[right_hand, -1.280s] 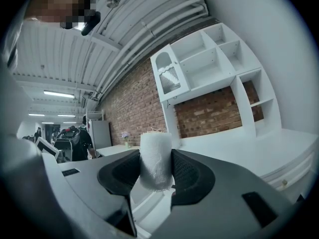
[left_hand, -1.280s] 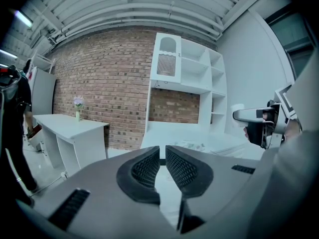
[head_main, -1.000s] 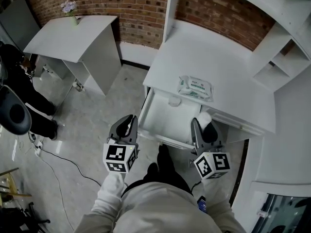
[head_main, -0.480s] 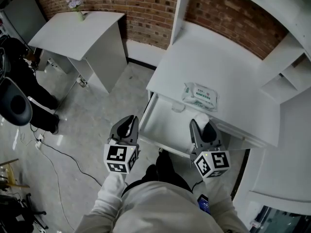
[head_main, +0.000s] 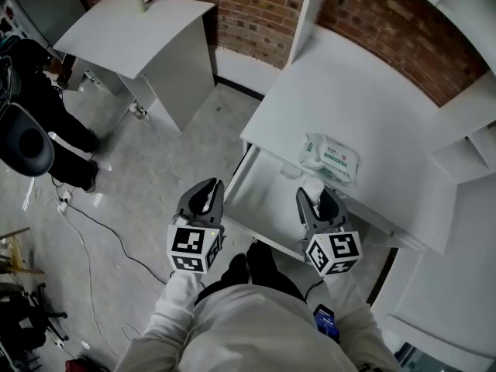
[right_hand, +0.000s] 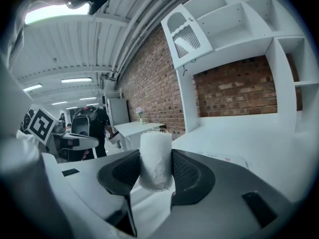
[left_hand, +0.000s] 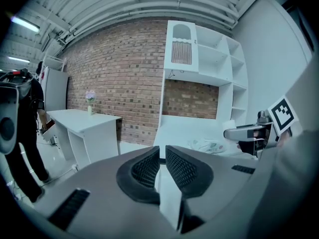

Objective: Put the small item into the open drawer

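A small white gauze roll (right_hand: 155, 151) stands upright between the pads of my right gripper (right_hand: 156, 164), which is shut on it. In the head view the roll (head_main: 313, 187) and right gripper (head_main: 316, 201) hang over the front right part of the open white drawer (head_main: 258, 194), which is pulled out from under the white desk (head_main: 364, 107). A small clear round item (head_main: 291, 170) lies at the drawer's back. My left gripper (head_main: 205, 198) hovers just left of the drawer's front corner. Its pads (left_hand: 149, 168) stand almost together with nothing between them.
A pack of wet wipes (head_main: 334, 156) lies on the desk near its front edge. White shelves (head_main: 473, 142) rise at the right. A white side table (head_main: 143, 33) with a flower vase, a person in black (head_main: 46, 107), a dark chair (head_main: 23, 142) and floor cables (head_main: 93, 231) are at the left.
The desk and drawer have come closer in view. My right gripper with the roll has shifted forward over the drawer's front. The left gripper keeps its place and state.
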The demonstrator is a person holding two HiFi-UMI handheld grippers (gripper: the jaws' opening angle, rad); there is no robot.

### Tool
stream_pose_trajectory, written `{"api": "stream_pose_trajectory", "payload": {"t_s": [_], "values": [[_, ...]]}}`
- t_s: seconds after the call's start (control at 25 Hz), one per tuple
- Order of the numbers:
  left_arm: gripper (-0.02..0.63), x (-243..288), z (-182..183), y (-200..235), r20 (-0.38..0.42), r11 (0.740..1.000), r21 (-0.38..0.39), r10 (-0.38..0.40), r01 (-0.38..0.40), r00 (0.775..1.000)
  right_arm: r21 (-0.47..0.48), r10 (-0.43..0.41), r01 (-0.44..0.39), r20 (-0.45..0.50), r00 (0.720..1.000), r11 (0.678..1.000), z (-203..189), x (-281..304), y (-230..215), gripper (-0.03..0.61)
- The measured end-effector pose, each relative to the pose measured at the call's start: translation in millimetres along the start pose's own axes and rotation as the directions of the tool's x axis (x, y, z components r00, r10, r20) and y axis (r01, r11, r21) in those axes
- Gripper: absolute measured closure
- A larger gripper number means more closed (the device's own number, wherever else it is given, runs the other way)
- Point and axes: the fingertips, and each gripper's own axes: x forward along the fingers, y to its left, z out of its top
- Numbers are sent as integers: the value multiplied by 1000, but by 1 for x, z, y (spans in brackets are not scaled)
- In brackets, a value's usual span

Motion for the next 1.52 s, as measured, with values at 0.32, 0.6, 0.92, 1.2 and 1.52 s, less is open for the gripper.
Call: {"api": "stream_pose_trajectory", "payload": {"t_s": [0.32, 0.6, 0.92, 1.2, 1.52], "values": [[563, 9, -12, 8, -43, 999, -14, 42, -43, 998, -48, 89, -96, -140, 986, 994, -42, 38, 2, 379], [563, 9, -22, 13, -74, 995, -46, 87, -91, 993, -59, 149, -169, -254, 956, 984, -81, 61, 6, 379], [563, 3, -31, 23, -98, 987, -74, 136, -143, 986, -72, 180, -222, -371, 911, 973, -124, 83, 11, 380], [563, 3, -37, 30, -117, 981, -82, 165, -175, 979, -100, 205, -287, -485, 850, 953, -162, 96, 15, 379], [563, 6, -47, 34, -147, 976, -97, 181, -196, 972, -115, 211, -350, -611, 763, 930, -209, 112, 18, 380]]}}
